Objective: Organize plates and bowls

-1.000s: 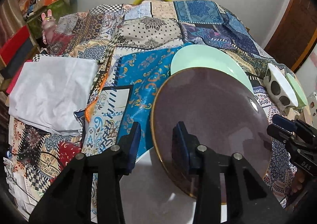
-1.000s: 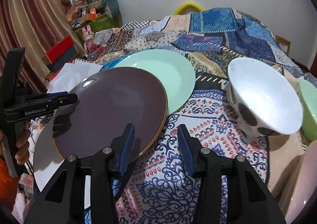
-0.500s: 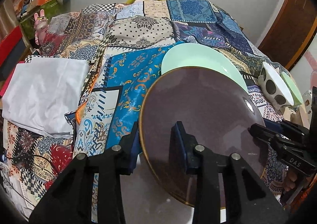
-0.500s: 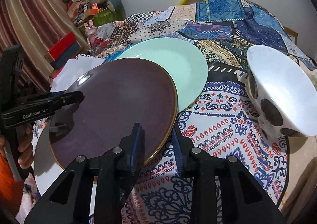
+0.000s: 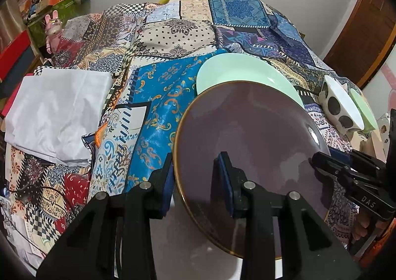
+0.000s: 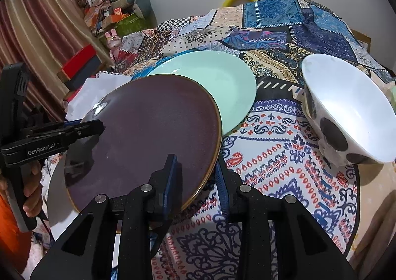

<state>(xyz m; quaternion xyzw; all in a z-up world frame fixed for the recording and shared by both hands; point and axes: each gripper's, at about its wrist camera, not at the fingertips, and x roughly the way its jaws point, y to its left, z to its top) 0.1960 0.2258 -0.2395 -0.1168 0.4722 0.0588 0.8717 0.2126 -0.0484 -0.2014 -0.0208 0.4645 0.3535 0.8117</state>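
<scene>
Linen [image 5: 57, 111], white and folded, lies at our far left on the patchwork bed cover [image 5: 173, 32], well clear of the crockery. Next comes our left tool [image 5: 195, 181], its jaws narrowed onto the left rim of the purple plate [image 5: 247, 136], one pad under the edge and one on the face. The plate sits tilted, its far edge overlapping the mint plate [image 5: 242, 72] behind it, and a white plate [image 6: 55, 196] shows beneath its near side. On the plate's right rim our right tool [image 6: 195, 178] has just been closing, and its pads now pinch the edge between them. Further right stands the spotted white bowl [image 6: 346, 111], tipped on its side, with a green bowl [image 5: 363, 109] just beyond it.

We judge this the lift of the purple plate. To do it well, we should raise both tools together, keep the plate level so neither rim slips, clear the mint plate before travelling, and steer wide of the spotted bowl.
</scene>
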